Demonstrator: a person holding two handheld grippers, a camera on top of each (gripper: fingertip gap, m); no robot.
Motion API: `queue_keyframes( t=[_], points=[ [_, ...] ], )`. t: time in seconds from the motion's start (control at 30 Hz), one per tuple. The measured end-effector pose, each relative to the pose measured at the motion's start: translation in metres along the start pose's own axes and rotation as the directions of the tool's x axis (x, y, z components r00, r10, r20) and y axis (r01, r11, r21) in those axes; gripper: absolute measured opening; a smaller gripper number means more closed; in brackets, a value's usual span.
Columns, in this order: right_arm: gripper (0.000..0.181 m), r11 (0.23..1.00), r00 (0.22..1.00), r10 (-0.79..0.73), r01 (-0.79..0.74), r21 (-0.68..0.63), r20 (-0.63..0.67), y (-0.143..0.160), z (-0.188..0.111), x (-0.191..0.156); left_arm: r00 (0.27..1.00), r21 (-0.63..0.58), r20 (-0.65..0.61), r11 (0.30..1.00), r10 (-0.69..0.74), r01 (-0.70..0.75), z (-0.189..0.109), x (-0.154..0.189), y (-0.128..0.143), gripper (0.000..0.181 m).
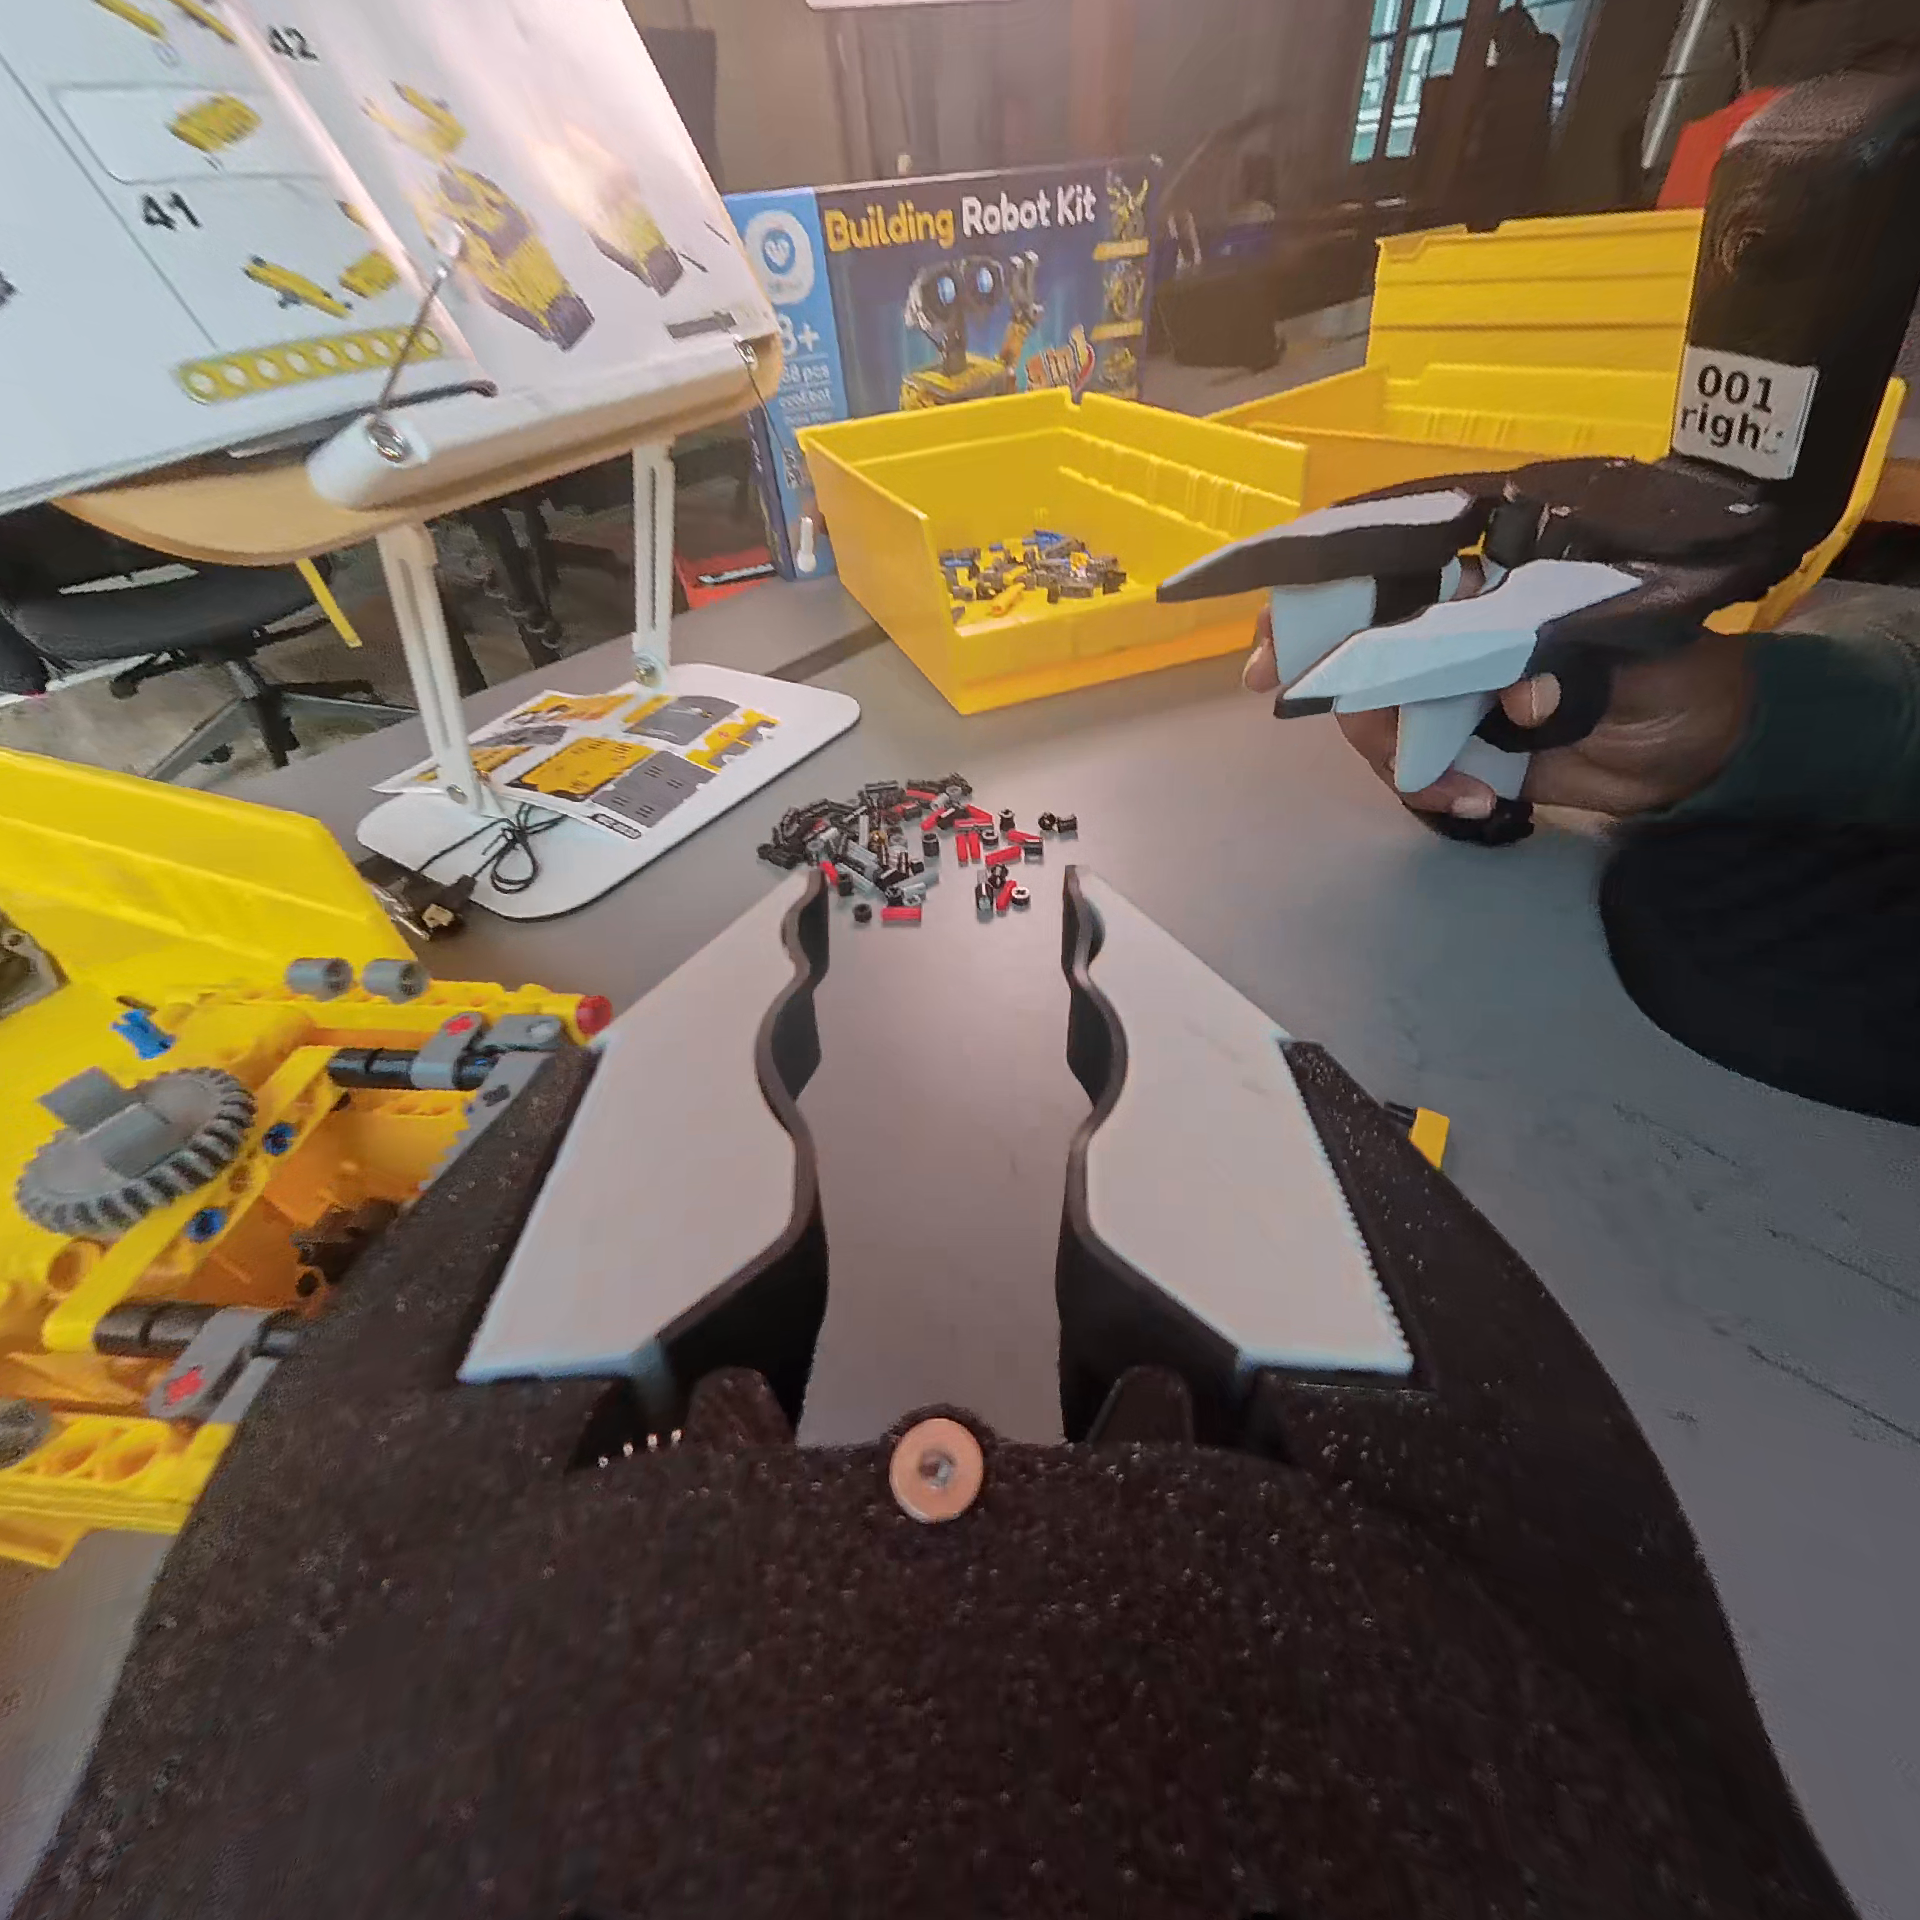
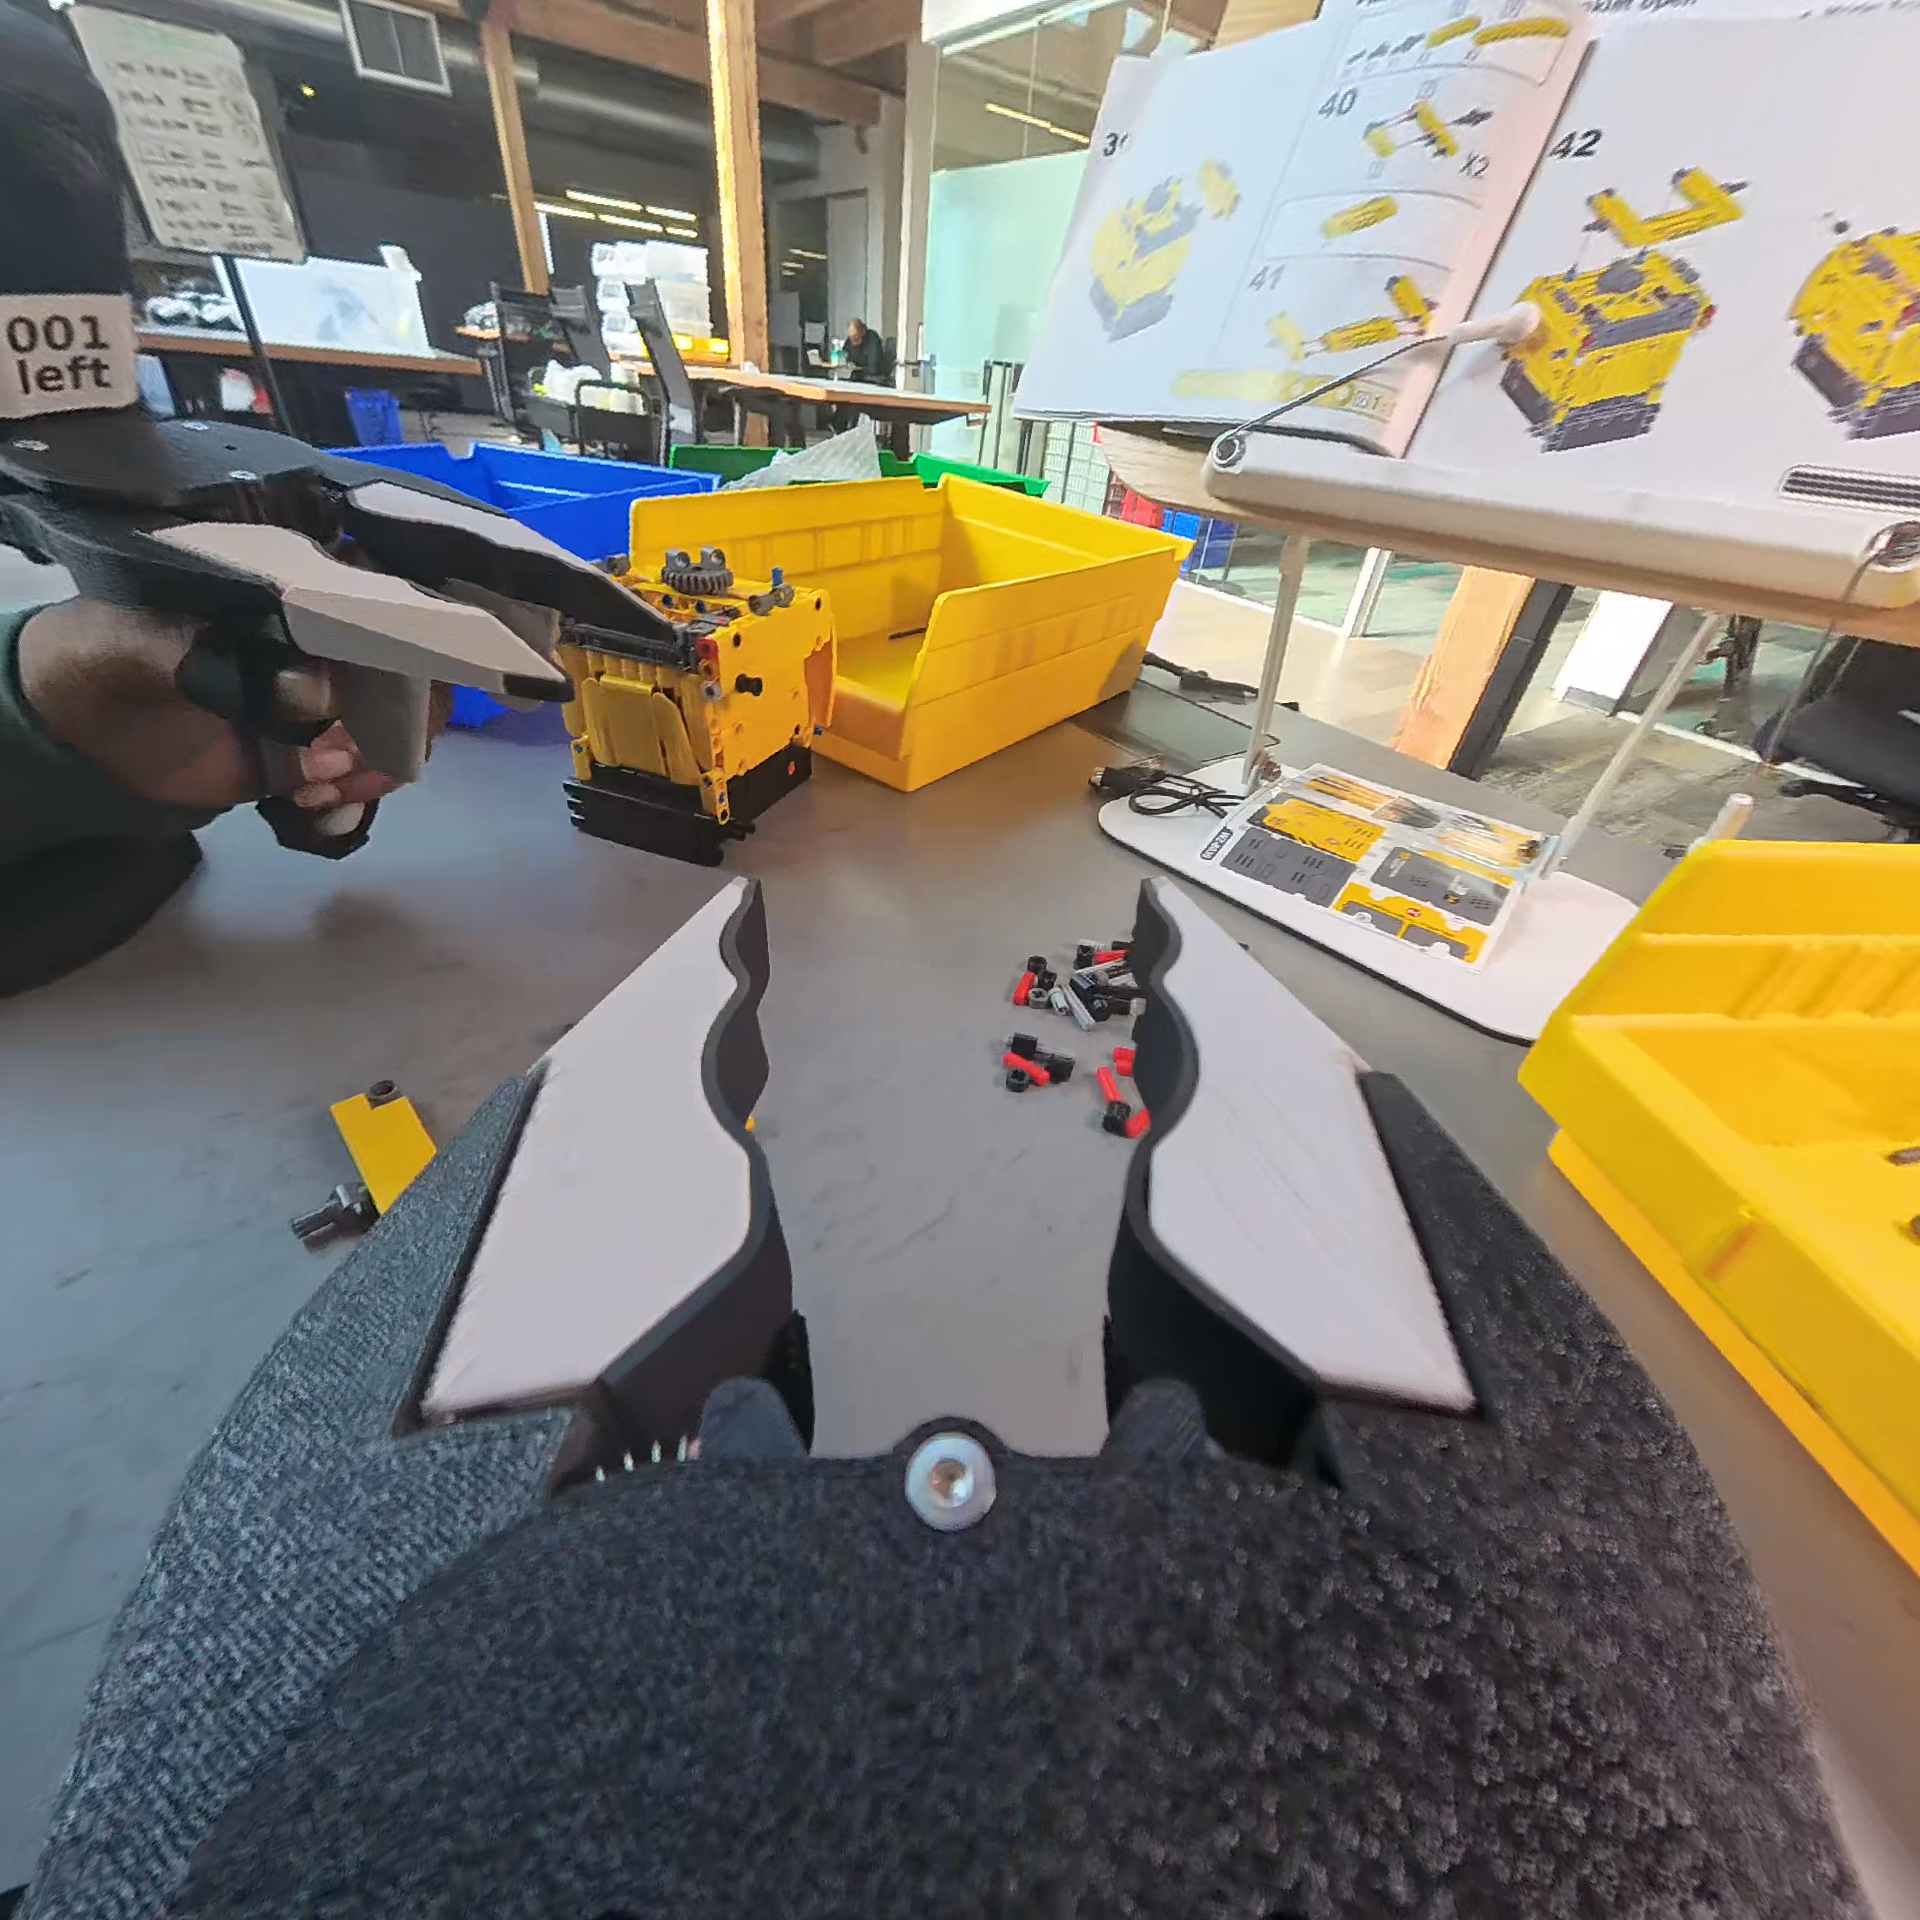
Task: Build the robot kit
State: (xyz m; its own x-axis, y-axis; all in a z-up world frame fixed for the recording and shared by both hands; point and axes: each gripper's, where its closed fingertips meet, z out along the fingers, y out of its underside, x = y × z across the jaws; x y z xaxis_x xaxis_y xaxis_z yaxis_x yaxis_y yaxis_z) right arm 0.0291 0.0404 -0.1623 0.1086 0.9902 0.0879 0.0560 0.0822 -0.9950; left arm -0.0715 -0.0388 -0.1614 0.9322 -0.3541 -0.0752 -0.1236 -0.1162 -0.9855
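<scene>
My left gripper (image 1: pixel 945 883) is open and empty, held low over the grey table, its tips just short of a pile of small black, red and grey connector pieces (image 1: pixel 914 847). A half-built yellow brick model (image 1: pixel 177 1143) with a grey gear stands right beside its left finger. My right gripper (image 2: pixel 951 899) is open and empty above the table; the same small pieces (image 2: pixel 1081 1023) lie by its right finger. The model (image 2: pixel 691 691) stands beyond it, close to the left gripper (image 2: pixel 613 655). The right gripper also shows in the left wrist view (image 1: pixel 1221 649).
An open instruction booklet sits on a white stand (image 1: pixel 613 821) (image 2: pixel 1382 935). Yellow bins stand around: one with small parts (image 1: pixel 1039 561), an empty one (image 2: pixel 966 644), another at the right (image 2: pixel 1745 1101). A yellow beam with black pins (image 2: pixel 379 1148) lies on the table. A kit box (image 1: pixel 966 291) stands behind.
</scene>
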Motion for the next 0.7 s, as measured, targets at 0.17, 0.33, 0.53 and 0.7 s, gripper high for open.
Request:
queue_keyframes(
  t=[0.17,0.33,0.53,0.7],
  points=[
    [0.071,1.000,1.000,0.004,-0.004,0.003,-0.013,0.000,0.000,0.002,0.995,0.105,0.094,0.994,-0.027,0.017,-0.017,-0.022,-0.022,0.037],
    [0.072,1.000,1.000,-0.014,0.014,-0.019,-0.020,0.003,0.002,0.001,0.946,0.136,0.323,0.988,0.031,-0.078,-0.073,-0.081,-0.058,0.035],
    [0.070,0.999,0.999,-0.040,0.039,-0.035,-0.010,0.006,0.002,-0.002,0.852,-0.342,0.499,0.939,0.156,0.028,-0.198,-0.191,-0.038,0.039],
    [0.068,0.997,0.999,-0.050,0.050,-0.062,0.001,0.010,0.005,-0.004,0.926,-0.830,0.368,0.478,0.082,0.287,-0.297,-0.218,0.055,0.035]
  ],
)
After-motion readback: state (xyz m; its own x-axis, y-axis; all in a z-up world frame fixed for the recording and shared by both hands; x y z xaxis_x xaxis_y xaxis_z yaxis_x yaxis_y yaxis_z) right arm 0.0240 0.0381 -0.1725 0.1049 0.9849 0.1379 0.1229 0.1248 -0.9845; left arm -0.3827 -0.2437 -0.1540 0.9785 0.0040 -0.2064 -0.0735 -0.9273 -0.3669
